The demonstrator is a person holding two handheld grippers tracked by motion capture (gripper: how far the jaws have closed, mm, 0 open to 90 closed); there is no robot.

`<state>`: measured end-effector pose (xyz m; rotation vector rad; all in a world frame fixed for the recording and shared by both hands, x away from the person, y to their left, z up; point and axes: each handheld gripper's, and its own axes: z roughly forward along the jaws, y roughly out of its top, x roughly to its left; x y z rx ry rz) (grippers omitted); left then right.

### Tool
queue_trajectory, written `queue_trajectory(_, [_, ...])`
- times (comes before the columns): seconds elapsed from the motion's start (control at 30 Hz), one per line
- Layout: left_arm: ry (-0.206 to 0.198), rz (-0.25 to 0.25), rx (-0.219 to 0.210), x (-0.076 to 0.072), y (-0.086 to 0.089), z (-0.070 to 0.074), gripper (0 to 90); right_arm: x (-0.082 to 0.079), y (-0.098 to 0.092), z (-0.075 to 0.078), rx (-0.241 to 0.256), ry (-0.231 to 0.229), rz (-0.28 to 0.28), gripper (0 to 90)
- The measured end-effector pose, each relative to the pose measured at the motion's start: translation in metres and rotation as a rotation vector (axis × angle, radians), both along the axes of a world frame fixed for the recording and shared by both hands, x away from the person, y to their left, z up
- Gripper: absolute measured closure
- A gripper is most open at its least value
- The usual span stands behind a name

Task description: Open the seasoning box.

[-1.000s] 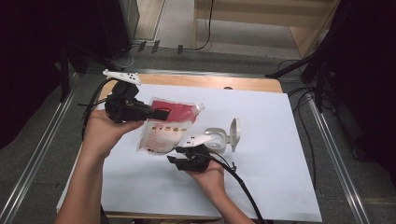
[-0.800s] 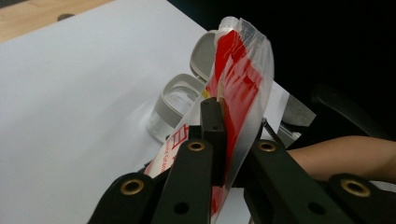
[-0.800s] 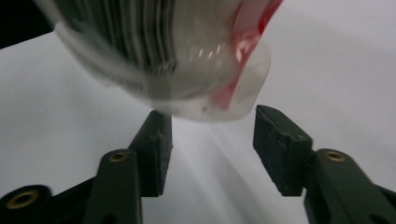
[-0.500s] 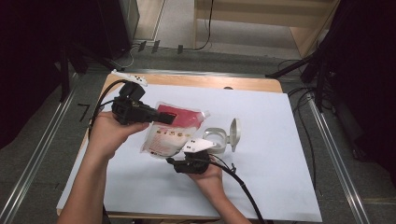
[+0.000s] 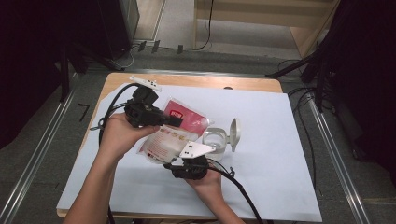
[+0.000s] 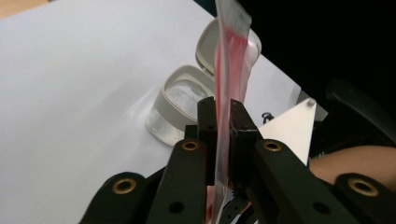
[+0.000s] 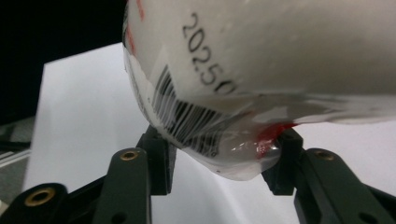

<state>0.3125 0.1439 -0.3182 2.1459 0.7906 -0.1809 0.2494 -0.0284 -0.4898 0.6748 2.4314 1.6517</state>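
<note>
— So what is differing from 0.5 s back?

— You are lifting the red-and-white pouch (image 5: 175,133) a little higher off the white sheet (image 5: 280,154), and your left gripper (image 5: 175,121) is sitting closer to the jar (image 5: 215,140) with its lid flipped open.

— And the grips?

— Your left gripper (image 6: 223,116) is clamping the pouch's (image 6: 232,56) thin sealed edge between its 2 jaws. Your right gripper's (image 7: 224,161) jaws are standing apart around the pouch's (image 7: 280,51) lower corner; whether they are pressing it, I cannot tell.

— What is hard to read?

— The printed date is being cut off, and your right gripper (image 5: 180,163) is hiding under the pouch in the high view.
</note>
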Motion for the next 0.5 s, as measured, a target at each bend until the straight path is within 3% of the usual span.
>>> queue_trajectory(0.1, [-0.004, -0.019, 0.031, 0.001, -0.004, -0.004, 80.7, 0.000, -0.003, 0.003, 0.023, 0.030, 0.014, 54.9])
queue_trajectory(0.13, [-0.026, -0.057, 0.046, 0.000, -0.007, -0.008, 78.8, 0.001, -0.006, 0.005, 0.040, 0.049, 0.015, 55.2])
queue_trajectory(0.2, [-0.031, -0.077, 0.060, 0.000, -0.008, -0.009, 77.7, 0.001, -0.008, 0.006, 0.053, 0.064, 0.018, 55.2])
queue_trajectory(0.27, [-0.047, -0.120, 0.049, 0.000, -0.011, -0.014, 76.5, 0.000, -0.013, 0.010, 0.067, 0.090, 0.019, 55.2])
queue_trajectory(0.37, [-0.042, -0.136, 0.059, 0.000, -0.012, -0.016, 78.9, -0.001, -0.016, 0.011, 0.072, 0.100, 0.021, 55.2])
queue_trajectory(0.4, [-0.017, -0.128, 0.070, 0.001, -0.013, -0.017, 80.2, -0.002, -0.016, 0.011, 0.068, 0.118, 0.021, 55.1])
queue_trajectory(0.43, [0.075, -0.093, 0.070, 0.003, -0.014, -0.019, 80.5, -0.002, -0.015, 0.010, 0.068, 0.126, 0.027, 55.0])
queue_trajectory(0.5, [0.087, -0.094, 0.075, 0.004, -0.014, -0.020, 80.7, -0.003, -0.014, 0.010, 0.065, 0.134, 0.030, 55.0])
